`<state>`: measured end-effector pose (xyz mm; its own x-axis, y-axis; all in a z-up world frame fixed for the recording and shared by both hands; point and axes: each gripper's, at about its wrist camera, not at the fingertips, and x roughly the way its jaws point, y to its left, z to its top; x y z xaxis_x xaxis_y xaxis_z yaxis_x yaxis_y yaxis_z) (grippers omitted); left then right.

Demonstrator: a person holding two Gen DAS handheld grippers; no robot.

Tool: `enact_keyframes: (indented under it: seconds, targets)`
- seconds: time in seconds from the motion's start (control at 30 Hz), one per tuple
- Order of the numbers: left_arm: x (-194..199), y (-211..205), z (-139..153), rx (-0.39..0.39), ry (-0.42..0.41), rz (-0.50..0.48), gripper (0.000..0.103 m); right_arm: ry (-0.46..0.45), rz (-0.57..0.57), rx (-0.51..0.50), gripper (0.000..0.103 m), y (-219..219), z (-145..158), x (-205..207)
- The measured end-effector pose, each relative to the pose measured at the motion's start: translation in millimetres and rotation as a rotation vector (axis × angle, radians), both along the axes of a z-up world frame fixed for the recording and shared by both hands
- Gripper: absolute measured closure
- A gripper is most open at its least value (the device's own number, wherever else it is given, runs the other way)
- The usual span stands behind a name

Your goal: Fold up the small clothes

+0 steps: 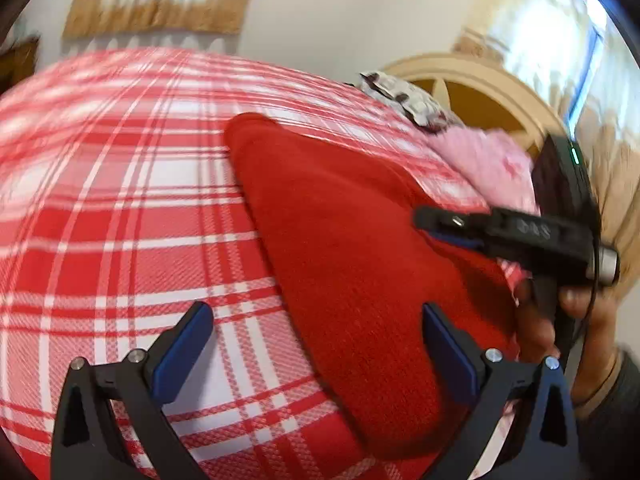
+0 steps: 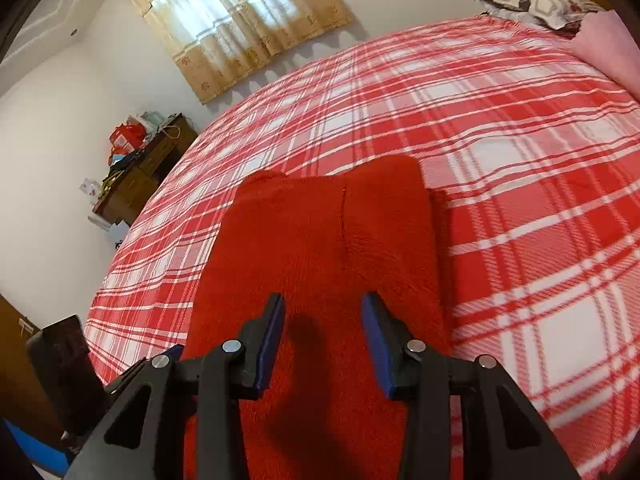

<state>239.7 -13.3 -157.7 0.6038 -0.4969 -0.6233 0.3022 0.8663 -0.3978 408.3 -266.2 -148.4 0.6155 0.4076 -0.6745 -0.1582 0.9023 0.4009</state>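
Red fleece garment (image 2: 320, 248) lies flat on the plaid bed (image 2: 520, 168), apparently folded lengthwise already; a crosswise fold seems left. Left gripper (image 1: 316, 340) spread wide, empty, over its near edge. Right gripper (image 2: 323, 340) partly parted above it, pinching nothing.

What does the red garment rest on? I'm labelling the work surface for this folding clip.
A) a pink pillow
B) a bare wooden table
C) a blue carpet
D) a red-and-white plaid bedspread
D: in the right wrist view the red garment lies flat on the red-and-white plaid bedspread, whose checks surround it on the sides that show.
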Motion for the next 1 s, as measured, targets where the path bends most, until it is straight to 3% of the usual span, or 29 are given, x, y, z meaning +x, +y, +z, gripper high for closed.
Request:
enact_keyframes:
  seconds: [0.1, 0.17, 0.23, 0.43, 0.57, 0.67, 0.83, 1.0]
  targets:
    - [1, -3, 0, 0.024, 0.007, 0.010, 0.000, -0.083, 0.037, -0.061, 0.059, 11, 19, -24]
    - [-2, -9, 3, 0.063, -0.019, 0.016, 0.000, 0.013, 0.054, -0.117, 0.059, 16, 0, -19]
    - [-2, -14, 3, 0.090, -0.024, 0.008, 0.000, -0.049, 0.053, -0.149, 0.059, 11, -9, -23]
    - [-15, -11, 26, 0.111, -0.172, 0.064, 0.000, -0.077, 0.094, -0.079, 0.059, -1, 1, -34]
    - [15, -27, 16, 0.221, -0.117, 0.054, 0.000, -0.077, 0.049, -0.028, 0.057, -22, 13, -25]
    - [19, -31, 7, 0.212, -0.073, 0.034, 0.000, -0.075, 0.005, -0.026, 0.051, -34, 14, -9]
    - [22, -31, 0, 0.186, -0.024, 0.013, 0.000, 0.036, -0.016, 0.058, 0.051, -52, -9, 28]
    - [20, -30, -3, 0.151, 0.005, 0.007, 0.000, 0.111, -0.023, 0.149, 0.030, -59, -28, 49]
